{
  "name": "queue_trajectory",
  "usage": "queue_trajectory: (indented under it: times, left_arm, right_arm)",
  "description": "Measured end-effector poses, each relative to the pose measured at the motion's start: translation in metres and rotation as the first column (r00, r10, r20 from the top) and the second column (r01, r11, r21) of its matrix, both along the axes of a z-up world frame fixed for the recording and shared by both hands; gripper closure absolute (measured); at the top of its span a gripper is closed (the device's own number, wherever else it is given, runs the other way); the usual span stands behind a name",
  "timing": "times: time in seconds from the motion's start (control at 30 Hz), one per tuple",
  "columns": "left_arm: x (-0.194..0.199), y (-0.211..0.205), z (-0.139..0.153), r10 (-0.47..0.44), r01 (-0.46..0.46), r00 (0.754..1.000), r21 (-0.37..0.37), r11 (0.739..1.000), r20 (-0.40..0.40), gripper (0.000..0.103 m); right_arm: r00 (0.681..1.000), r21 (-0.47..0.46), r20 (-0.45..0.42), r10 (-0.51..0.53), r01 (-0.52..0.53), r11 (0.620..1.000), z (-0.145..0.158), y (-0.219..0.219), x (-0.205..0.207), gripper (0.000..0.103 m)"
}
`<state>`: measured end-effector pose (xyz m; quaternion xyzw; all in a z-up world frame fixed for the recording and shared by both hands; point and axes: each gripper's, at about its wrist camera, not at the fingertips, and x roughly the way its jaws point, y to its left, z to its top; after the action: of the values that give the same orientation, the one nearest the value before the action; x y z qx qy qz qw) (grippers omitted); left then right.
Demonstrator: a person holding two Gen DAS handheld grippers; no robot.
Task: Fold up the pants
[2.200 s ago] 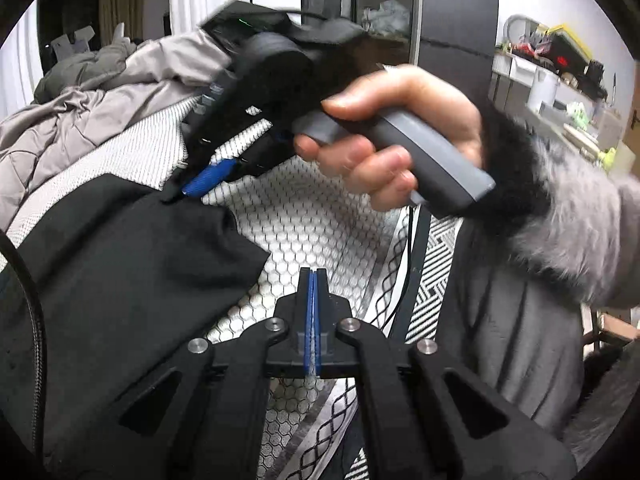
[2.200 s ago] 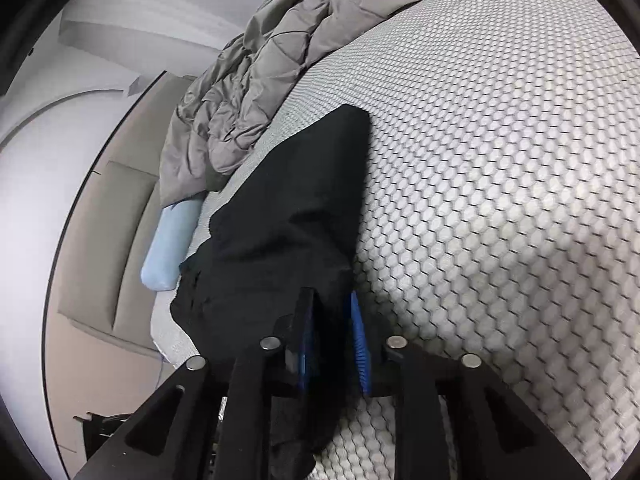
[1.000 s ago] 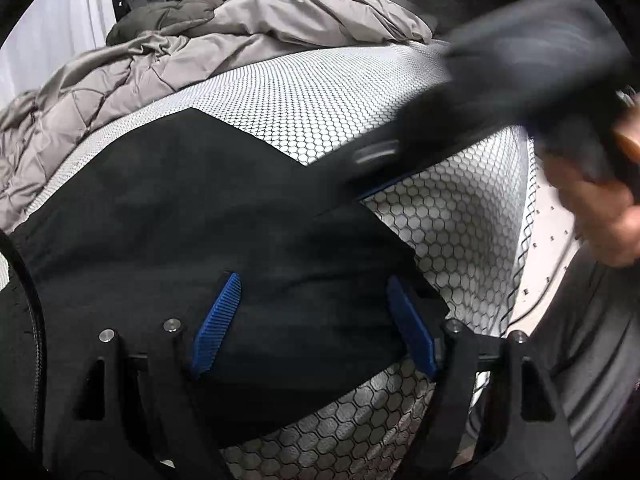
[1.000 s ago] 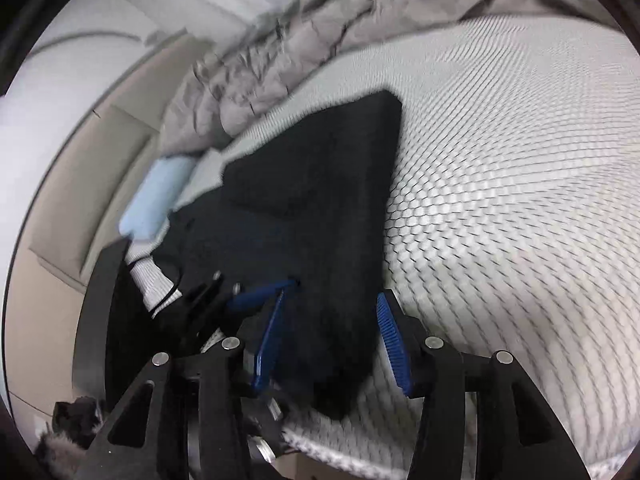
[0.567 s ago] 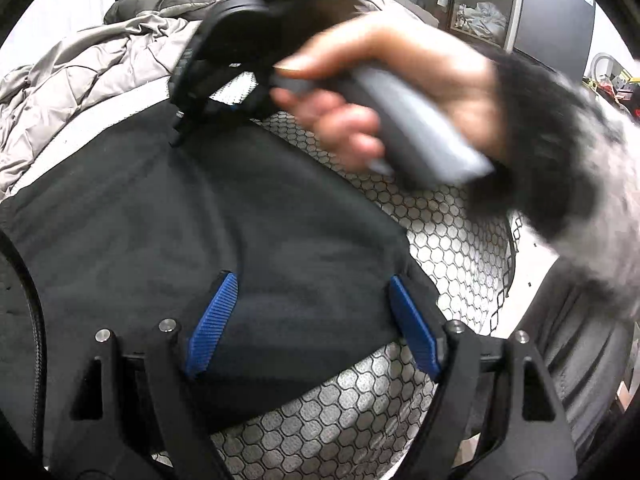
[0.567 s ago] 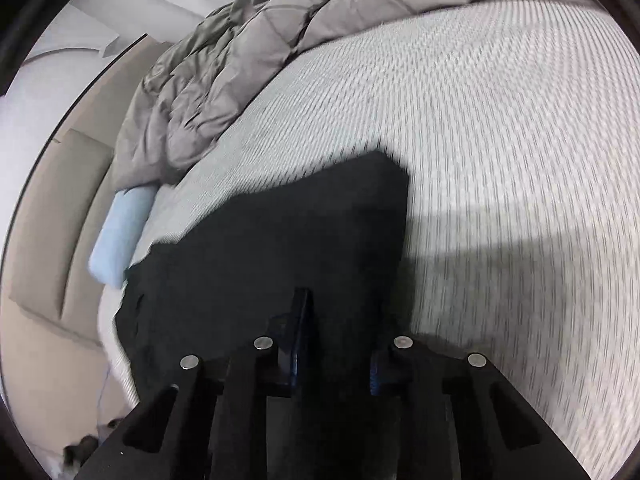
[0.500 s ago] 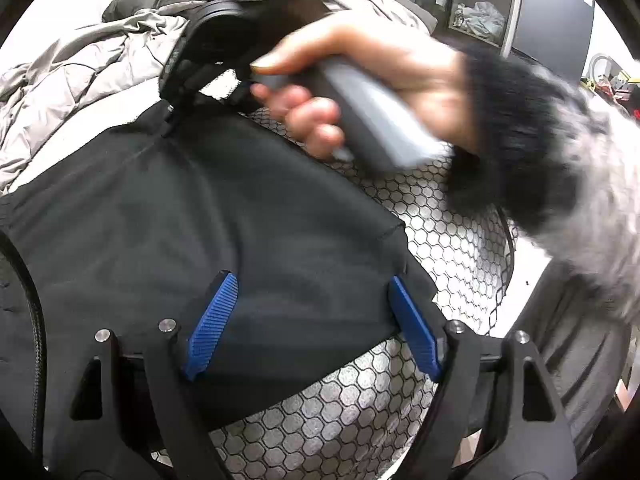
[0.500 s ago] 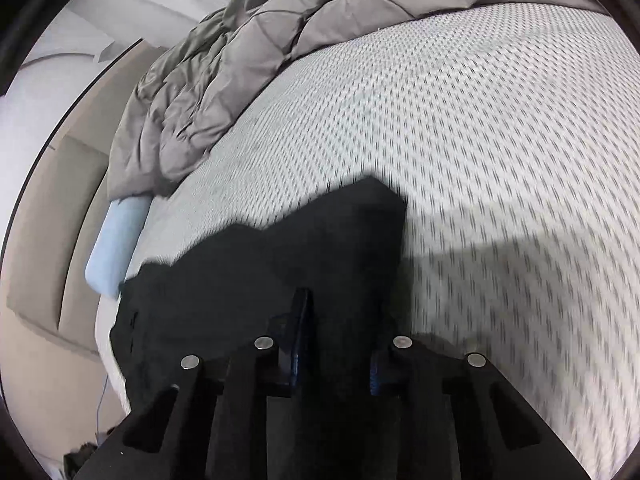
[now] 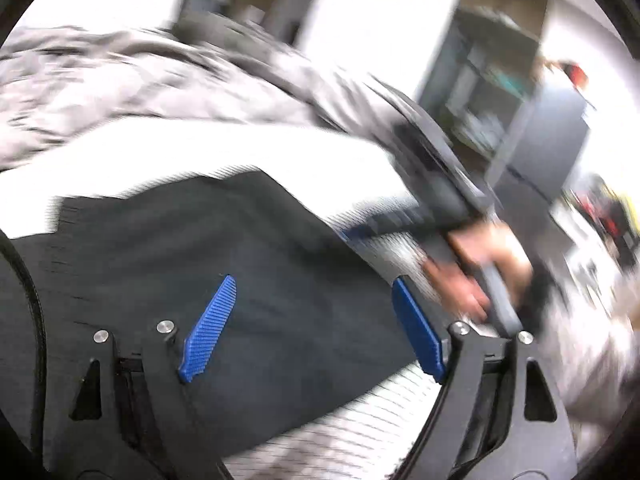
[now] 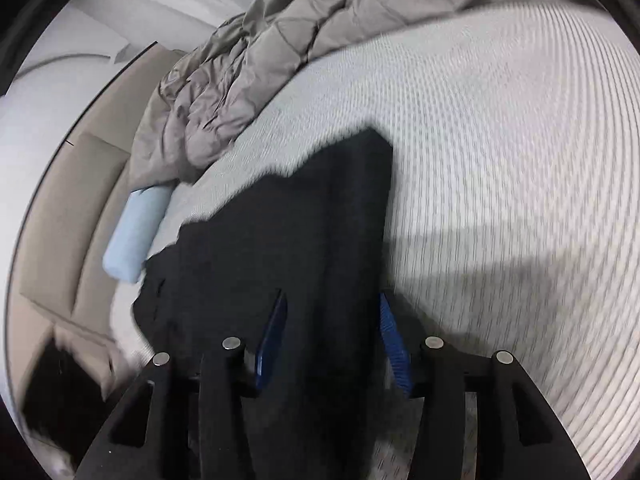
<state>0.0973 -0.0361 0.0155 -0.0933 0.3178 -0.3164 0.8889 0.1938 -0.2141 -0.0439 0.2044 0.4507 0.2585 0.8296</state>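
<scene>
Black pants [image 9: 200, 240] lie folded on the white mesh bed cover [image 10: 500, 160]. My left gripper [image 9: 312, 330] hovers open over their near edge, its blue pads wide apart and still spreading, nothing pinched. In the left wrist view a hand [image 9: 472, 272] holds the blurred right gripper [image 9: 440, 200] at the pants' right edge. In the right wrist view the right gripper [image 10: 334, 338] has its jaws opening. A strip of the pants [image 10: 280, 240] lies between the pads, which no longer pinch it.
A rumpled grey quilt [image 10: 300, 40] is heaped along the far side of the bed, also blurred in the left wrist view [image 9: 140, 80]. A light blue roll pillow [image 10: 136, 232] rests by the beige headboard [image 10: 60, 220]. Shelves [image 9: 500, 92] stand behind the bed.
The right gripper was shut on the pants' edge half a second ago; its pads now stand apart. The left view has swung and blurred, and the hand with the right gripper has dropped to the right.
</scene>
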Motion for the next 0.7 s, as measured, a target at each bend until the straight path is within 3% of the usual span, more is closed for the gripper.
queue_trajectory:
  times: [0.1,0.17,0.3,0.4,0.47,0.53,0.63,0.7]
  left_arm:
    - [0.016,0.039,-0.004,0.151,-0.153,0.987,-0.036,0.988,-0.048,0.024]
    - [0.027,0.064,-0.015,0.223,-0.234,0.967,-0.086,0.968,-0.125,0.024]
    - [0.047,0.087,-0.031,0.26,-0.28,0.948,-0.095,0.955,-0.186,0.024]
    - [0.047,0.086,-0.036,0.284,-0.299,0.942,-0.057,0.953,-0.181,0.024]
    - [0.048,0.079,-0.039,0.293,-0.296,0.944,0.001,0.955,-0.15,0.024]
    - [0.05,0.058,-0.032,0.28,-0.274,0.956,0.074,0.959,-0.083,0.024]
    - [0.048,0.02,-0.032,0.189,-0.183,0.982,0.192,0.964,-0.017,0.024]
    - [0.051,-0.001,-0.038,0.118,-0.107,0.993,0.247,0.963,-0.031,0.024]
  right_arm:
    - [0.999,0.007,-0.029,0.026,-0.026,1.0,-0.02,0.011,-0.019,0.062]
    - [0.999,-0.007,-0.027,0.023,-0.023,1.0,-0.024,0.012,-0.023,0.083]
    - [0.999,0.003,0.026,-0.019,0.019,1.0,-0.006,0.007,-0.003,0.088]
    - [0.997,-0.135,0.045,-0.065,0.07,0.988,0.002,0.008,0.018,0.084]
    - [0.995,-0.17,0.064,-0.076,0.086,0.982,0.009,0.011,0.014,0.081]
    - [0.984,-0.226,0.148,-0.095,0.127,0.966,0.024,0.014,-0.006,0.074]
    - [0.944,-0.267,0.326,-0.048,0.14,0.953,0.046,0.015,-0.048,0.055]
    - [0.94,-0.271,0.34,0.024,0.073,0.96,0.047,0.024,-0.062,0.053]
